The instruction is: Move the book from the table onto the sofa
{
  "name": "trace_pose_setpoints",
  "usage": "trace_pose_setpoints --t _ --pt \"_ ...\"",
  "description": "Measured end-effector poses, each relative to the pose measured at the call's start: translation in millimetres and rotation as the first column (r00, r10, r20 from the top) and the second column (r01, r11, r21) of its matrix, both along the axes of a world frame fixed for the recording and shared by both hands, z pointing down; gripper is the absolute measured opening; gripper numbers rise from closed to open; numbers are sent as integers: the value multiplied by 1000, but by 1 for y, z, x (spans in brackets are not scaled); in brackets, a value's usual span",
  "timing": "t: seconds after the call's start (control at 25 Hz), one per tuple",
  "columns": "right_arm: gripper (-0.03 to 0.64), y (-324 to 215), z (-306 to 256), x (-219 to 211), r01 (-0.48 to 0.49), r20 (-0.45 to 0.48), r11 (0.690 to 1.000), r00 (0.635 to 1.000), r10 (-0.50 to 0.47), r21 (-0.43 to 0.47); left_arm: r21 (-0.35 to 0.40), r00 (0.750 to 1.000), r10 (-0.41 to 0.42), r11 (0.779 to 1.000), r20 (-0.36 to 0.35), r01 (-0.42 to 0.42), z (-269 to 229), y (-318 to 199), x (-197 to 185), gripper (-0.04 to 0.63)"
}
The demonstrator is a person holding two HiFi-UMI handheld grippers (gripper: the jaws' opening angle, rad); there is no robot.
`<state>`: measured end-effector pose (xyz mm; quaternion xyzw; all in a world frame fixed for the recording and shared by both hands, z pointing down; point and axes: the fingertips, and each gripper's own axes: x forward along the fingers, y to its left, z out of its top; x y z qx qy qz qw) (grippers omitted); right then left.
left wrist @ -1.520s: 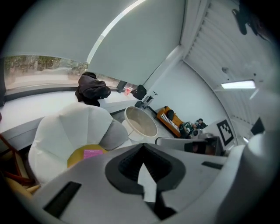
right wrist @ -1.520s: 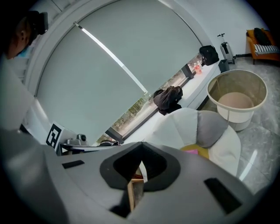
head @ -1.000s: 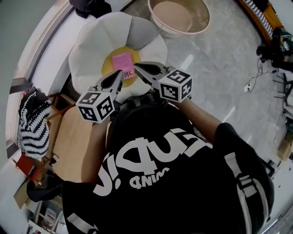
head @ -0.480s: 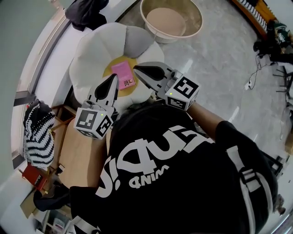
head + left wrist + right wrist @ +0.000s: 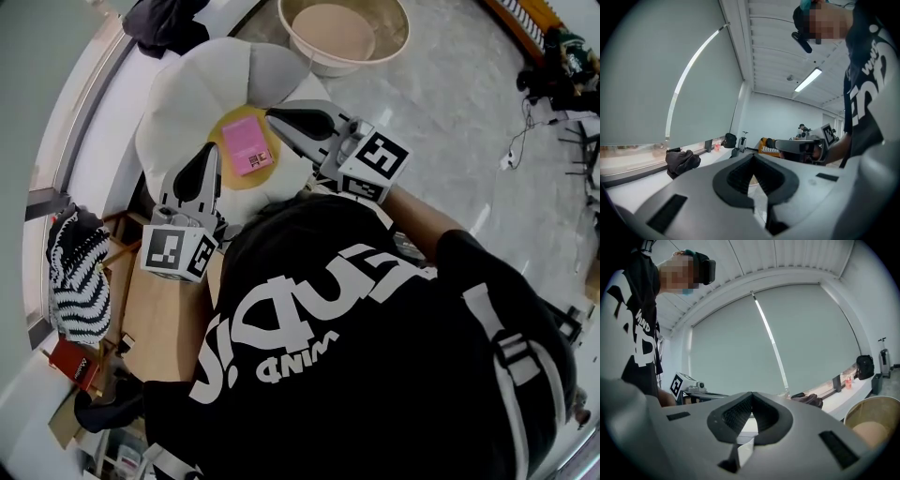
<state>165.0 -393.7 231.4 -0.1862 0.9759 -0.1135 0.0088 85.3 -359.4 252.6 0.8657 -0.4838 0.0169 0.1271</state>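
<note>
The pink book (image 5: 246, 146) lies flat on the yellow centre of the white flower-shaped sofa (image 5: 178, 103). My left gripper (image 5: 201, 159) hovers to the book's left, shut and empty, its tips above a white petal. To the book's right my right gripper (image 5: 277, 118) is held shut with nothing in it. Neither one touches the book. In the left gripper view the closed jaws (image 5: 753, 157) point level at the room. The right gripper view shows its closed jaws (image 5: 751, 408) in front of the window blind. The book is hidden in both gripper views.
A round beige basin (image 5: 342, 33) stands on the floor beyond the sofa. The wooden table (image 5: 159, 314) is at my left, under the left arm. A black-and-white striped cloth (image 5: 75, 272) and a red item (image 5: 70, 361) lie beside it. Dark clothing (image 5: 164, 19) sits on the window ledge.
Both grippers have lifted up and drawn back from the book, rolling as they rose. The left one moved left and nearer me. The book stays on the sofa.
</note>
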Motion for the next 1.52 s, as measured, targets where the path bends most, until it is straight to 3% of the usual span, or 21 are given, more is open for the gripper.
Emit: trace_pose_setpoints --t 0.4,0.72,0.88,1.52 --pt "2 15 9 -7 47 -26 999 999 -47 -16 -14 1000 -22 1000 -6 22 8 8 -1 9" --pt "2 19 22 -5 26 -90 999 995 -29 -41 -26 998 -57 998 -26 57 8 10 -4 9" --pt "2 19 15 -5 23 -45 1000 999 -24 -18 -27 997 -71 997 -28 71 9 11 -10 9" --pt "2 17 29 11 -8 -132 999 991 2 -40 -58 994 -101 994 -48 98 24 19 -15 9"
